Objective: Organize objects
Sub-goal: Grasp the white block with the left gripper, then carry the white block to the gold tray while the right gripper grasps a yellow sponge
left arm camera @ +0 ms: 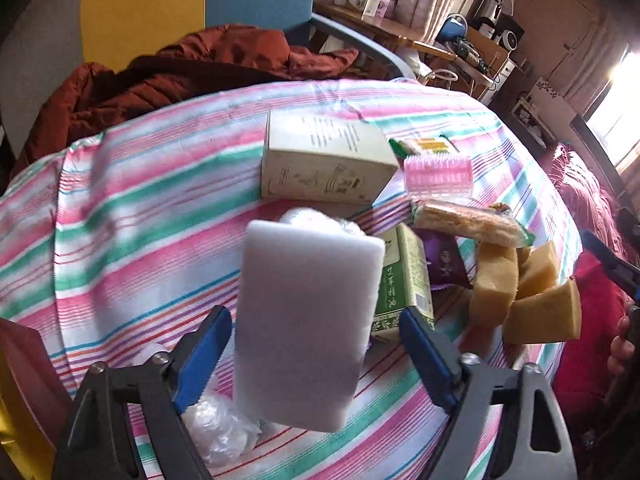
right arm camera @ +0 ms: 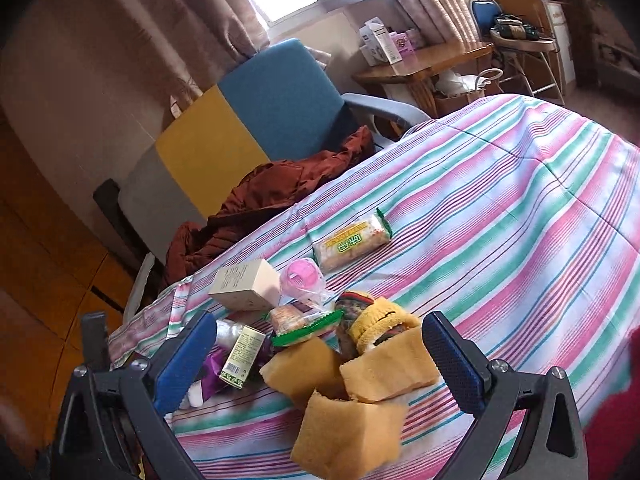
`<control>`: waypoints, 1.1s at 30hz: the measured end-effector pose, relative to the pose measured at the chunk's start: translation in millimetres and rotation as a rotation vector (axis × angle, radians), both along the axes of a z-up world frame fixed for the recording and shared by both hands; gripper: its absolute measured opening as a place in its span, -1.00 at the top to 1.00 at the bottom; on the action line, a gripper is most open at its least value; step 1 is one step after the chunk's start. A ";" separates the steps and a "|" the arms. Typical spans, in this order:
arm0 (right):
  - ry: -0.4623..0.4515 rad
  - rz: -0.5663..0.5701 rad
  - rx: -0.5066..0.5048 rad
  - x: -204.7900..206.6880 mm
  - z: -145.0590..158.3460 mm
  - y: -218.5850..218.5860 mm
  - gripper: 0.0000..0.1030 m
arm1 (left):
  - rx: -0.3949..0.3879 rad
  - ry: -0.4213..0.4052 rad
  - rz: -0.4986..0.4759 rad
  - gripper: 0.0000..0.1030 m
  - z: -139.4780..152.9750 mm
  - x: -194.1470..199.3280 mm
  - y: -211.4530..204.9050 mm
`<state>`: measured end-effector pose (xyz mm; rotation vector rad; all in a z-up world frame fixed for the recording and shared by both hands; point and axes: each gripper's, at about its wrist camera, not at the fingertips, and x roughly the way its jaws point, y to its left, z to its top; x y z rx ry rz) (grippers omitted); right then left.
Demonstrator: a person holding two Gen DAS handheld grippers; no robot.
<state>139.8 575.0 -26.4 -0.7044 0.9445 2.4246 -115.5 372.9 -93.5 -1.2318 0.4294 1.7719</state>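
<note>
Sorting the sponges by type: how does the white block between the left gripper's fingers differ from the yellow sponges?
The white block is smooth, with straight edges; the yellow sponges look rough and ragged. The block is one piece between the left gripper's fingers, with gaps either side; the sponges are three, piled on the striped cloth. Both are blocky.

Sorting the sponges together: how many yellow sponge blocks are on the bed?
3 yellow sponge blocks, clustered between the right gripper's open fingers: one nearest the camera, one to its left, one to its right. More may hide beneath.
</note>
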 end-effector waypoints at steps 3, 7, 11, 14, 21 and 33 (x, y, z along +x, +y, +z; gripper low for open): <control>0.012 -0.022 -0.008 5.1 -0.2 3.8 -1.00 | -0.002 -0.003 0.010 -0.12 -4.2 2.2 0.6; -0.003 -0.054 -0.083 8.8 -10.9 15.8 -1.00 | 0.039 0.014 0.027 -0.12 5.4 9.7 -10.0; -0.103 -0.067 -0.153 2.2 -29.0 21.2 -1.00 | 0.078 0.072 0.010 -0.12 23.6 25.9 -19.6; -0.164 -0.046 -0.233 -3.5 -45.2 22.8 -1.00 | 0.104 0.090 0.013 -0.12 34.8 38.9 -30.7; -0.228 -0.011 -0.241 -4.3 -46.9 9.8 -1.00 | 0.143 0.099 0.025 -0.12 50.8 68.3 -57.2; -0.411 0.033 -0.249 -12.7 -69.2 -33.4 -0.42 | 0.227 0.077 0.094 -0.12 69.6 87.0 -112.2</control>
